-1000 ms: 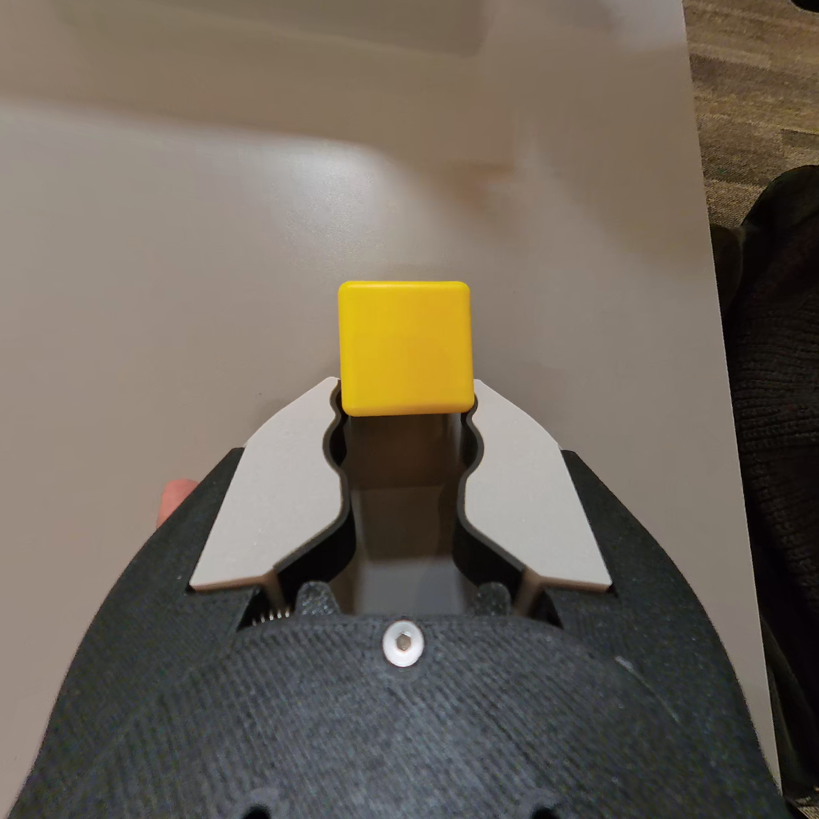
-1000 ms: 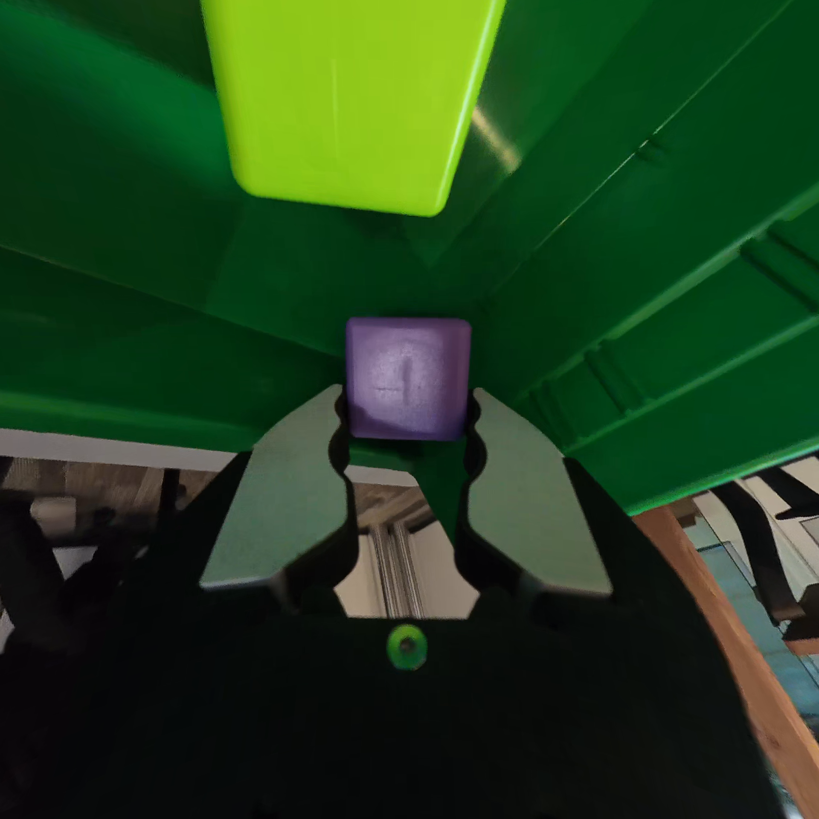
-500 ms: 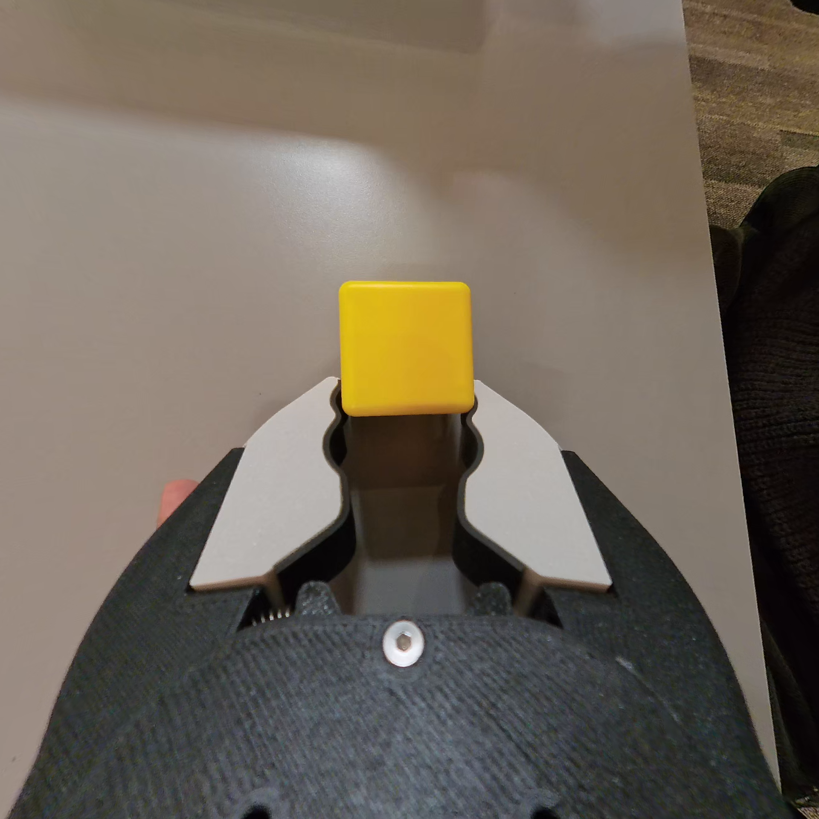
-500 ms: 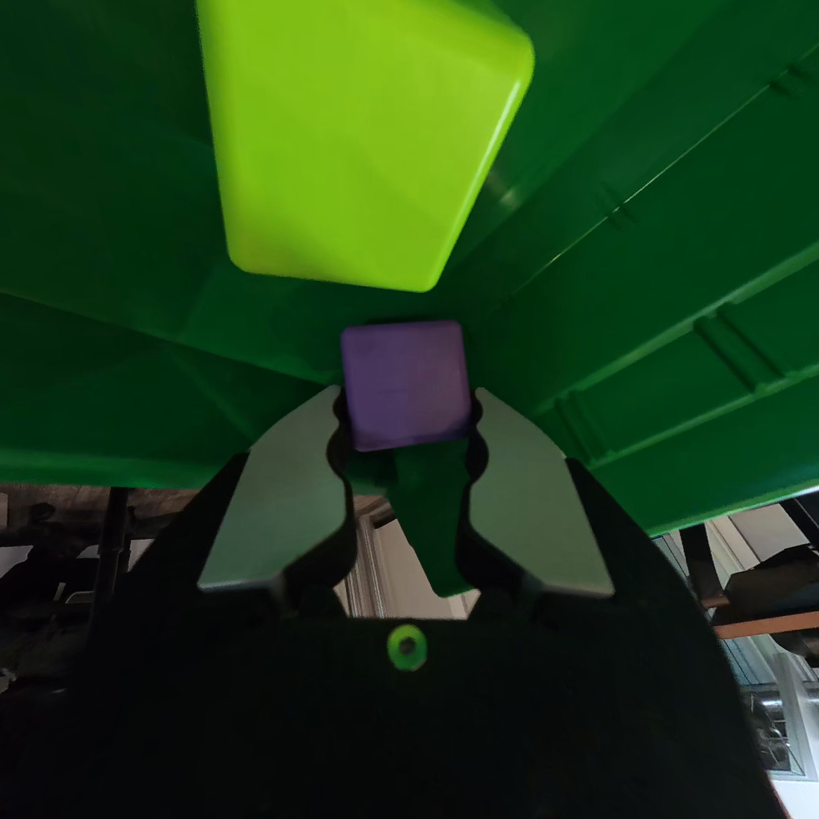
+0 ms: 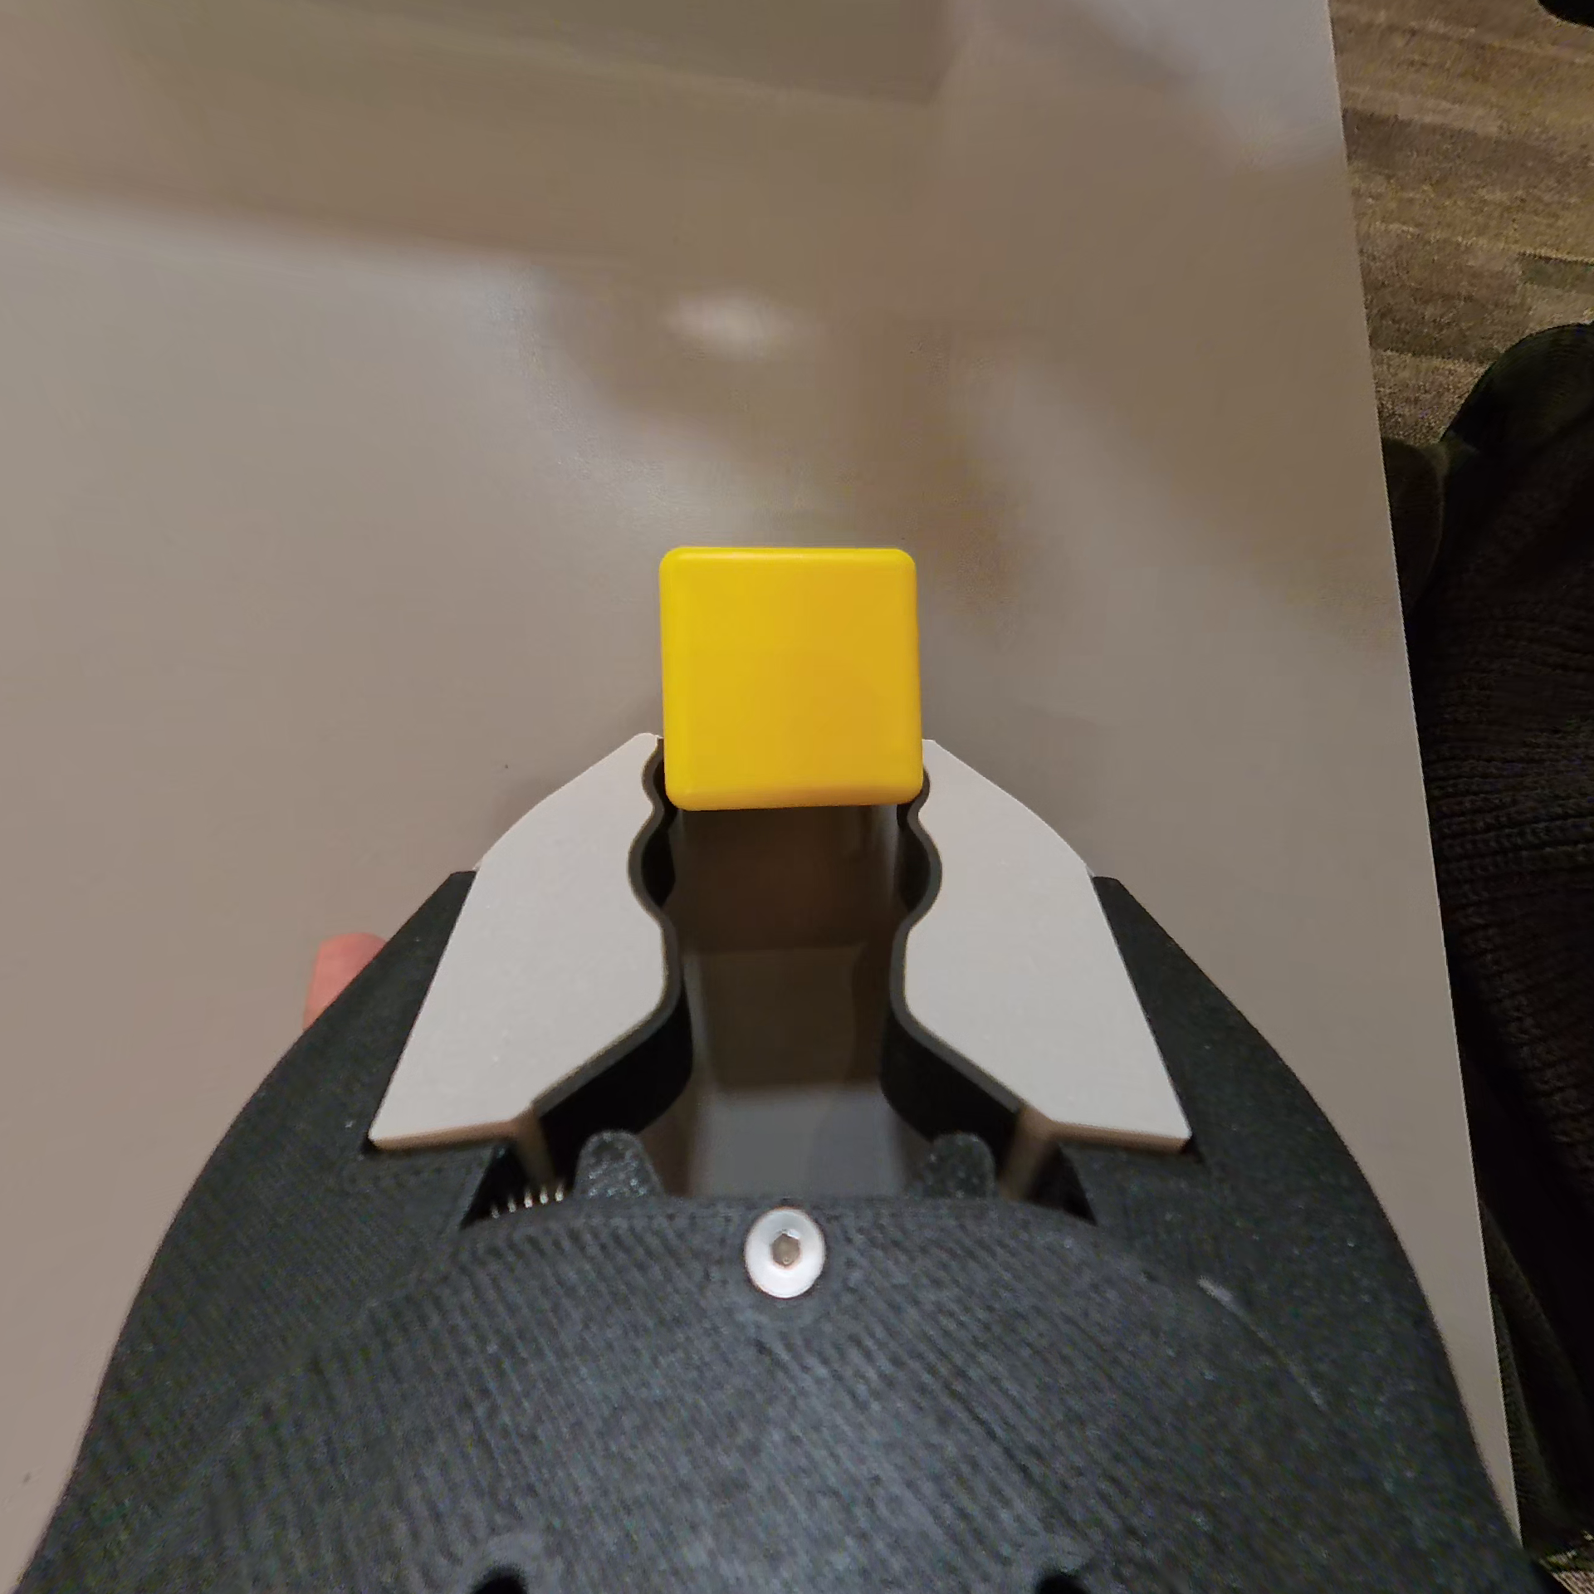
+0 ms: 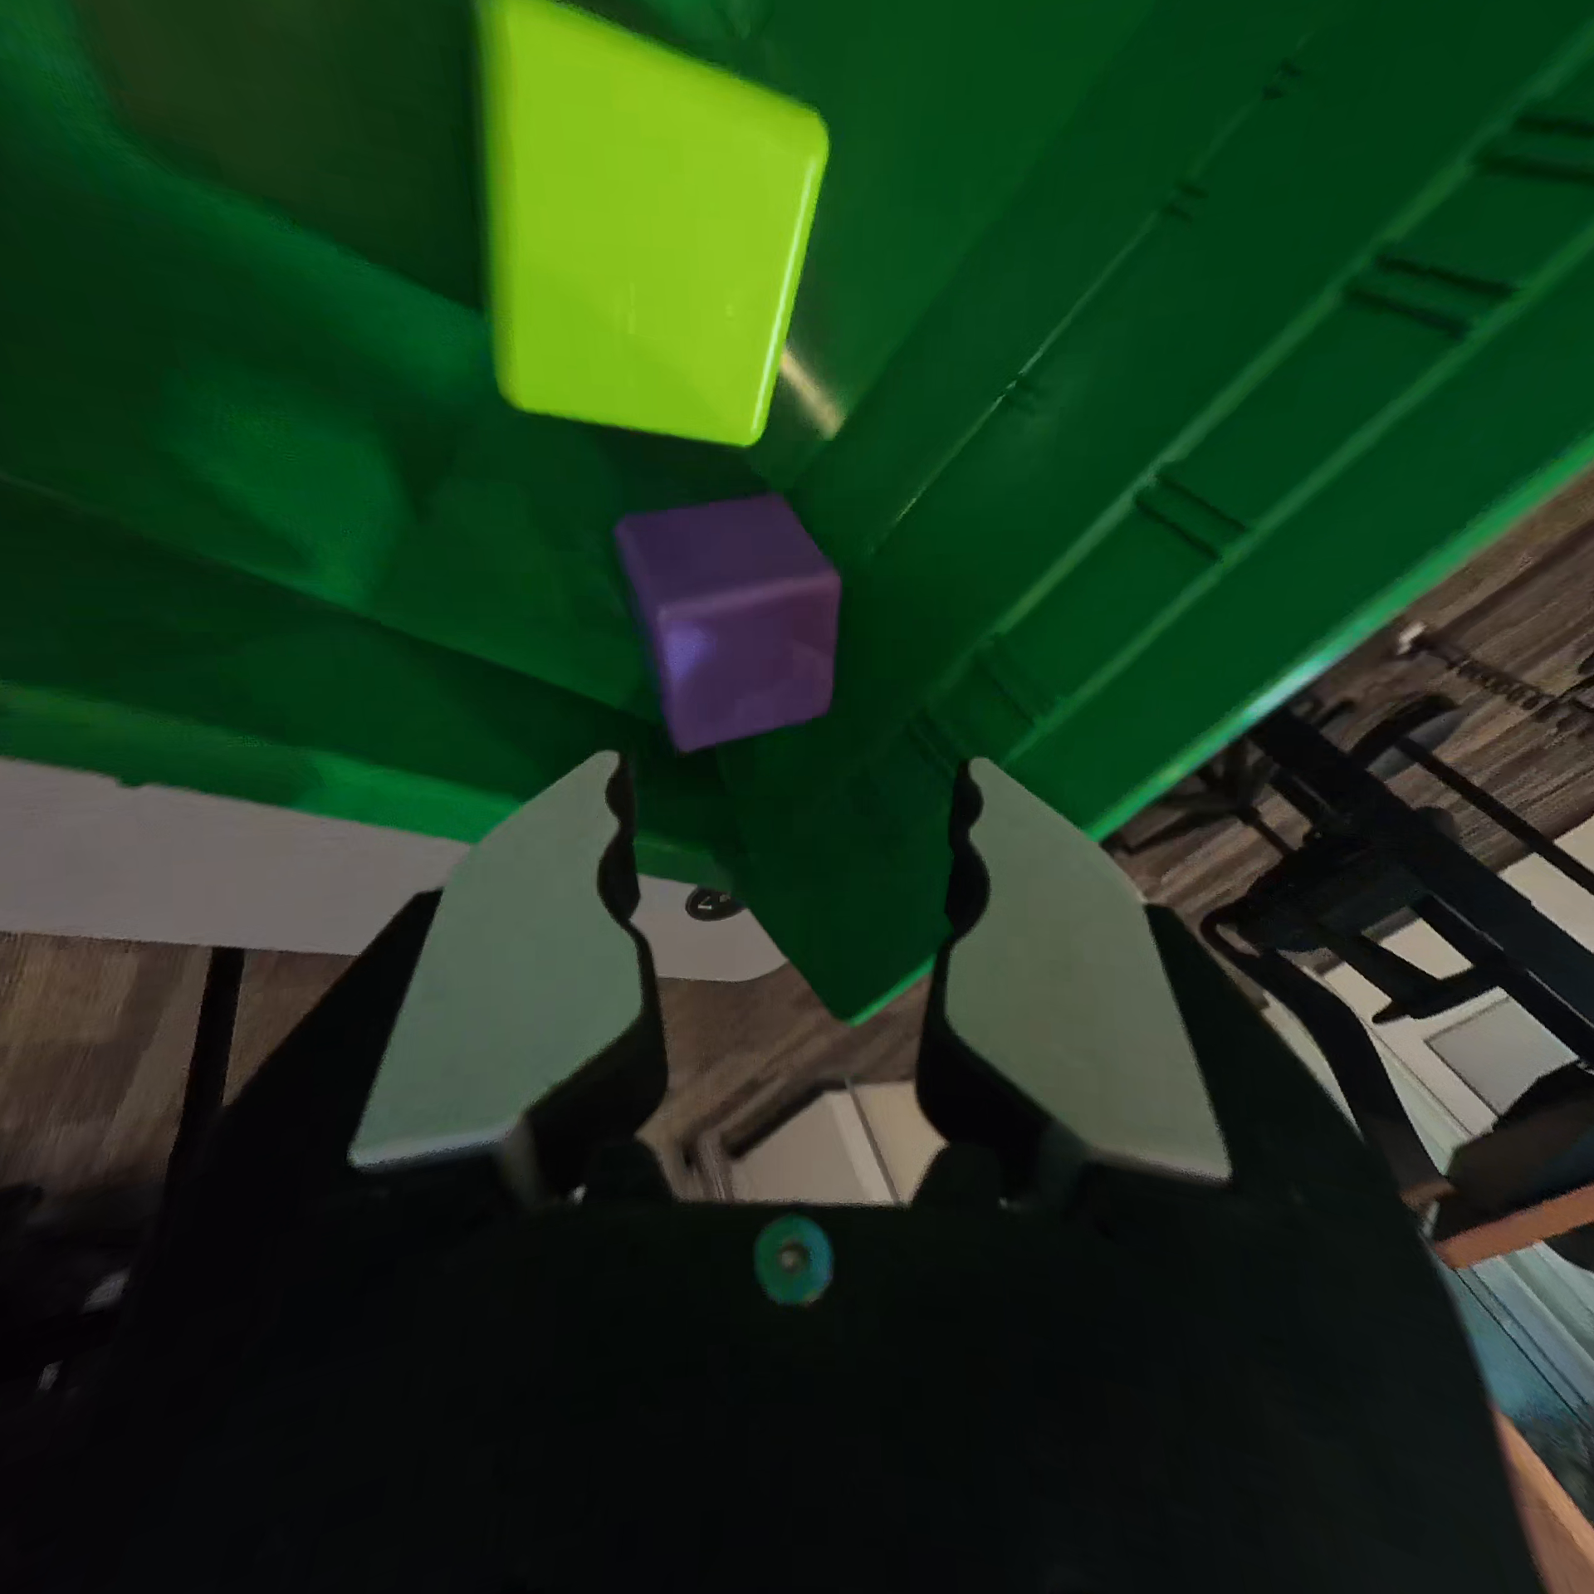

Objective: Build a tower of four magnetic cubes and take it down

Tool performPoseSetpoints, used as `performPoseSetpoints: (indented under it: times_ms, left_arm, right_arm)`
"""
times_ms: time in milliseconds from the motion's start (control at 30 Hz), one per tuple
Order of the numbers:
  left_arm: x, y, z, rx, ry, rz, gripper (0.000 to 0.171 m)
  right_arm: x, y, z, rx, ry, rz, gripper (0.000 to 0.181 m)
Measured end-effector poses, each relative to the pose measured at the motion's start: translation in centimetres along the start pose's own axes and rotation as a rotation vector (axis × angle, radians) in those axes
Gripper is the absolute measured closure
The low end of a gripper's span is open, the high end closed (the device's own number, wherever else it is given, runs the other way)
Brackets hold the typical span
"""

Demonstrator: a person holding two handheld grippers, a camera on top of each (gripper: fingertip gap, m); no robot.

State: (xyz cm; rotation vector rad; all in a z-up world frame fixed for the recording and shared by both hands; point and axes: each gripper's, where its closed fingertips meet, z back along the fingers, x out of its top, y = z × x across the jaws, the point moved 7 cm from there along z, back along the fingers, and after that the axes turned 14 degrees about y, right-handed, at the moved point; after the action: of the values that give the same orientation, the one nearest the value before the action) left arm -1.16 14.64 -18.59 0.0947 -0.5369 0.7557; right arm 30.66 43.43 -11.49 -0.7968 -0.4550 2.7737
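In the left wrist view my left gripper (image 5: pixel 789 759) is shut on a yellow cube (image 5: pixel 787 677), held just above the grey tabletop (image 5: pixel 302 517). In the right wrist view my right gripper (image 6: pixel 789 772) is open, its fingertips apart and empty. A purple cube (image 6: pixel 733 625) lies just beyond the tips, free of them, inside a dark green bin (image 6: pixel 1164 362). A lime-green block (image 6: pixel 643 224) lies in the bin past the purple cube.
The table's right edge (image 5: pixel 1371 517) runs close to the left gripper, with carpet floor (image 5: pixel 1466 172) and a dark knitted sleeve (image 5: pixel 1518 776) beyond it. A fingertip (image 5: pixel 341 983) shows by the left gripper. Below the bin are a white table (image 6: pixel 172 854), wood floor and black frames (image 6: pixel 1380 862). Some 40 cm of space lies between my two pairs of fingers. From the right gripper's tips to the lime-green block (image 6: pixel 643 224) is close to 9 cm.
My right gripper has opened and let go of the purple cube, which now sits tilted in the bin ahead of the tips. The right view has drawn back. The left gripper has not moved.
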Motion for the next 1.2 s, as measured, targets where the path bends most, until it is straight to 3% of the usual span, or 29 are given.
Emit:
performPoseSetpoints:
  times_ms: [133, 233, 467, 633, 733, 867, 1100, 1200]
  left_arm:
    - [0.0, 0.0, 0.0, -0.003, 0.0, 0.003, 0.121]
    - [0.0, 0.1, 0.0, 0.015, 0.002, 0.005, 0.121]
    - [0.0, 0.0, 0.0, 0.024, 0.003, -0.002, 0.118]
    - [0.0, 0.2, 0.3, 0.009, -0.024, 0.019, 0.093]
    - [-0.1, 0.4, 0.8, -0.019, -0.076, 0.036, 0.09]
    - [-0.4, 0.5, 1.2, -0.059, -0.097, 0.062, 0.09]
    - [-0.5, 0.4, 0.6, -0.07, -0.036, 0.052, 0.099]
    - [-0.6, 0.4, 0.8, -0.103, -0.047, 0.049, 0.099]
  right_arm:
    - [-1.2, 1.0, 4.1, -0.035, -0.242, 0.001, 0.107]
    - [-1.4, 3.7, 7.2, 0.007, -0.459, 0.021, 0.102]
    - [0.4, 14.0, 14.0, 0.088, -0.968, 0.236, 0.101]
    - [4.4, 21.9, 18.0, 0.231, -1.287, 0.427, 0.099]
    - [8.5, 24.8, 17.3, 0.275, -1.344, 0.454, 0.098]
    - [12.7, 26.2, 15.1, 0.226, -1.323, 0.429, 0.1]
    - [14.5, 26.8, 13.8, 0.309, -1.323, 0.444, 0.099]
    - [14.8, 26.4, 13.9, 0.342, -1.339, 0.426, 0.109]
